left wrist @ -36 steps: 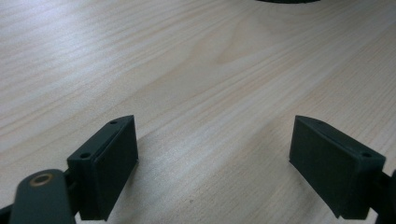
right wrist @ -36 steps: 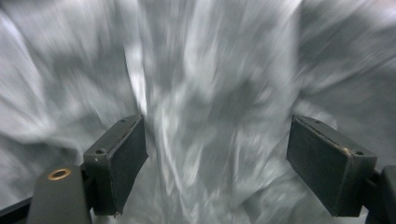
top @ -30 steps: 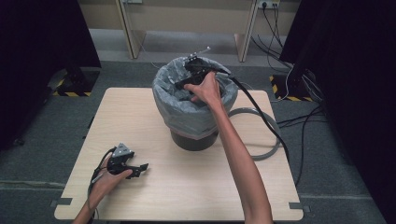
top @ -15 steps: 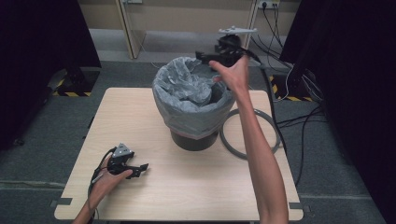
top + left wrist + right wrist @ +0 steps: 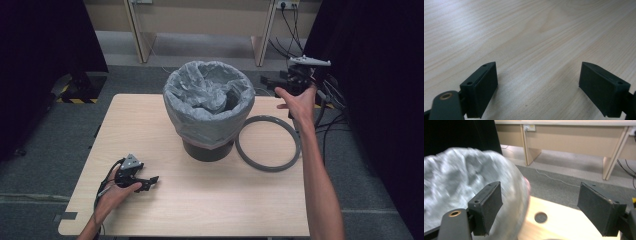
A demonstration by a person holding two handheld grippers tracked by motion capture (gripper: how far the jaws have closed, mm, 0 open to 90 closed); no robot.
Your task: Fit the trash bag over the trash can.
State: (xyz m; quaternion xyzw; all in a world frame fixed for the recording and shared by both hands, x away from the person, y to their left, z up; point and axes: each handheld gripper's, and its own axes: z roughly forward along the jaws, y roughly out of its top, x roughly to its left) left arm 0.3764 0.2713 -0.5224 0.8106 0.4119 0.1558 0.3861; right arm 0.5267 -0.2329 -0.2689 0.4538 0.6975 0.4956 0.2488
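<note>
- We see first the pale wooden tabletop (image 5: 200,210), which carries everything in this work.
- In the middle of it stands the round dark bin with a grey plastic bag (image 5: 208,107). The bag is already put inside, and its edge is folded over the rim and hangs down the outer wall.
- Just beside the bin, on its right side, the grey plastic ring (image 5: 268,143) lies flat on the tabletop. We cannot tell if it touches the foot of the bin.
- We judge that lining the bin is done, and that the ring is not yet pressed over the rim to hold the bag. This step is left.
- The right gripper (image 5: 300,75) is in the air past the far right corner of the tabletop, apart from bin and ring. In the right gripper view its fingers (image 5: 487,207) stand wide apart with nothing between them.
- The left gripper (image 5: 131,174) rests low near the front left corner. Its fingers (image 5: 482,87) are also spread, with bare wood between them.
</note>
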